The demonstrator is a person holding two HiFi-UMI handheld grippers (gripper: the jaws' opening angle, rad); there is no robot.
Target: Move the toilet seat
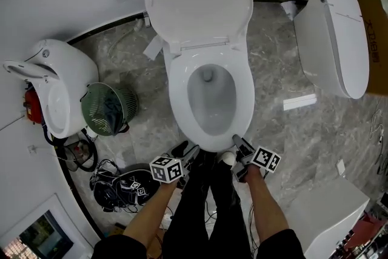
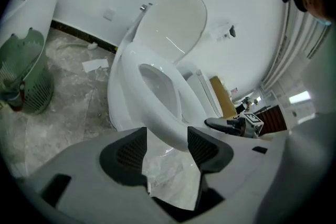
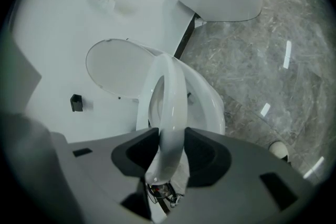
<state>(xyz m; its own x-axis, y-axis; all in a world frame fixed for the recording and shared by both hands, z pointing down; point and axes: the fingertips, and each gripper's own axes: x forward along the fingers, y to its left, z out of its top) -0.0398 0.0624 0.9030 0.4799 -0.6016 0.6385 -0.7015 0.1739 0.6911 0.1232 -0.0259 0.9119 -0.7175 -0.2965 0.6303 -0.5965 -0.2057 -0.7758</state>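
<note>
Grey marbled floor (image 1: 285,70) and a white wall of a bathroom showroom, with a spare toilet standing to either side. The middle toilet's lid (image 1: 199,0) is standing upright against the wall, and the toilet seat (image 1: 177,94) is lying on, or just above, the bowl, its front edge nearest us.

We are holding that front edge at two places. The left gripper (image 2: 167,140) is closing its tips on the rim left of centre; the right gripper (image 3: 171,148) is clamping the rim right of centre, the ring filling the gap between its pads.

We are judging the seat to be a stiff, light plastic ring, glossy and so likely slippery under the pads. It is probably hinged at the back, under the lid. The front rim, farthest from the hinge, is therefore the best hold. Two grips either side of centre are sharing the load and guarding against twist.
</note>
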